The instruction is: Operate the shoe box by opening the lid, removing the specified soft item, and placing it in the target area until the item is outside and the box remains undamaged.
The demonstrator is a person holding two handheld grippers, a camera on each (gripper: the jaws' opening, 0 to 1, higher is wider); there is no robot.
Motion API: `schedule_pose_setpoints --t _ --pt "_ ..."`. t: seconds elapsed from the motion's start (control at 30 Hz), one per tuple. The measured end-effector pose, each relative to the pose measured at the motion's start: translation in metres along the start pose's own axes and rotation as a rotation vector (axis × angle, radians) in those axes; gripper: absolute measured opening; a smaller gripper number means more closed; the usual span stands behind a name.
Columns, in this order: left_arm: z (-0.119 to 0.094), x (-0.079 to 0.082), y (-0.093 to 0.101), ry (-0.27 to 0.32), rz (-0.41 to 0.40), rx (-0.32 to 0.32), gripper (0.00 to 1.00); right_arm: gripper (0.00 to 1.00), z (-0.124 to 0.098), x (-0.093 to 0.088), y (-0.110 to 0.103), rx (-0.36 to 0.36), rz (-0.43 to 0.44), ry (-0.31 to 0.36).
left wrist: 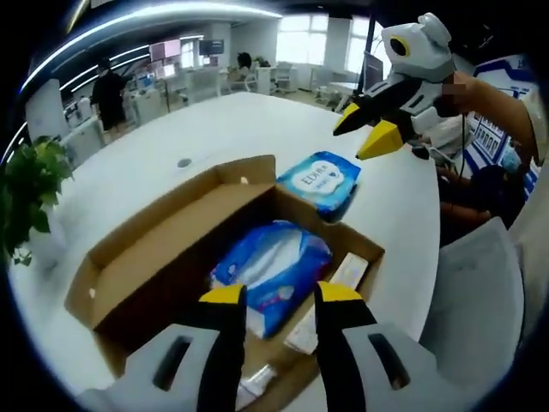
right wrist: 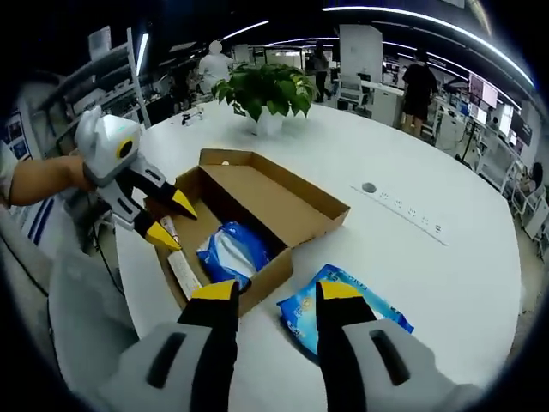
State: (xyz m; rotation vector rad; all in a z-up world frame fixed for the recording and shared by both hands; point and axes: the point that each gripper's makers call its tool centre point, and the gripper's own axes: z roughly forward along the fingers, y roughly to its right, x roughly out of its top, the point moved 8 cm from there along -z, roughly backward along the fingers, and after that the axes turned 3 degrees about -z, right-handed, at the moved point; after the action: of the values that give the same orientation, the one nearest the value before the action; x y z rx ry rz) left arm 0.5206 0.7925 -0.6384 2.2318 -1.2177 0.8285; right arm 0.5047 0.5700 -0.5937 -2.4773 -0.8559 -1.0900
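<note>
Open-plan office: desks, monitors

The left gripper view looks down from close above the open shoe box, facing across the white desk toward far office windows. The right gripper view sits higher, on the opposite side, looking over the desk toward a potted plant. Both share the shoe box and each other's gripper.

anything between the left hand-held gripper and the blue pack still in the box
Nothing visible. The box lid is folded open, and the left hand-held gripper hovers with open jaws directly over the blue pack; only open air lies between them.
</note>
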Motion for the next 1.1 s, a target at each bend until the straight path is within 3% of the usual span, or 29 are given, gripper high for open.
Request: schedule_pose_setpoints --t 0.63,0.83,1.1 --pt "0.013 -0.004 -0.012 -0.020 0.099 -0.074 0.24 0.24 0.043 0.027 -0.027 0.100 -0.120 0.023" --pt "0.016 -0.006 -0.015 -0.032 0.119 -0.100 0.21 0.21 0.063 0.028 -0.032 0.123 -0.179 -0.008" --pt "0.027 0.000 -0.016 -0.026 0.152 -0.132 0.20 0.17 0.090 0.017 -0.030 0.124 -0.289 -0.102"
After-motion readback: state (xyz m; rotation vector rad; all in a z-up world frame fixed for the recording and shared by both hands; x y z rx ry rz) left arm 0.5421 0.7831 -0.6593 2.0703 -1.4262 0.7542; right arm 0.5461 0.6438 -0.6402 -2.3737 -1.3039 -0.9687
